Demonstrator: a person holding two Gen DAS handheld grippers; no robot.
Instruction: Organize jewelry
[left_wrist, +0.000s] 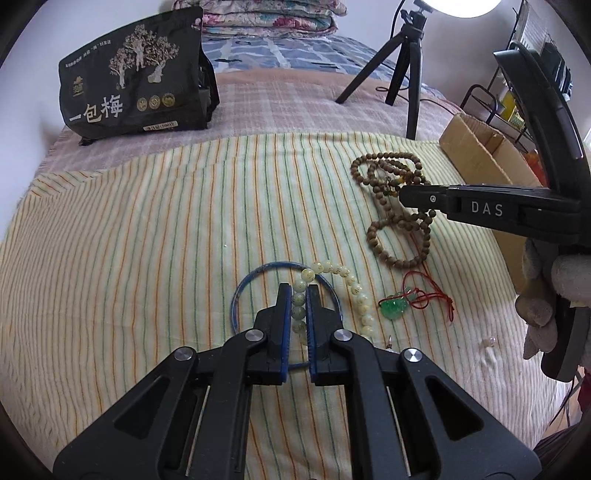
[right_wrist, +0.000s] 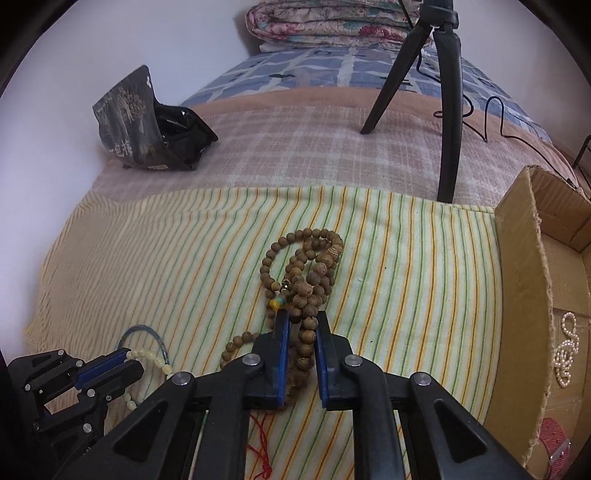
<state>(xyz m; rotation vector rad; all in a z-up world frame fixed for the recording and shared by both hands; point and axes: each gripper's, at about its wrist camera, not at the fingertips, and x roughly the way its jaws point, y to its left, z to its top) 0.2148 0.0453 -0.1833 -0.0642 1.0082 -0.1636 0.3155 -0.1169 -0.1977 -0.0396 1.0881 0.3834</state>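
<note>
While both grippers bear down on the striped cloth (left_wrist: 147, 229) spread over the bed, each has closed on a strand of beads: the left gripper (left_wrist: 298, 291) has its blue pads pinched on the pale bead bracelet (left_wrist: 345, 280), which arcs over a thin blue bangle (left_wrist: 236, 299), and the right gripper (right_wrist: 302, 321) has its jaws drawn in around several strands of the brown wooden bead necklace (right_wrist: 306, 266), heaped at the middle of the cloth. From the left camera, the necklace lies at about two o'clock of the bracelet, and a green pendant on a red cord (left_wrist: 397, 306) sits just to its three o'clock. The cardboard box (right_wrist: 524, 258), at three o'clock of the necklace and already holding a pearl strand (right_wrist: 565, 354), looks the likely destination. To do this lift well, each hand should probably rise slowly and straight, letting the loose loops hang free before swinging toward the box, and the left should check that the bangle is not dragged along. The necklace's heap runs lengthwise away from the right gripper, roughly six to twelve o'clock in its own camera, tapering toward the far end; the bracelet's free curve bends away toward four o'clock of the left gripper.
</note>
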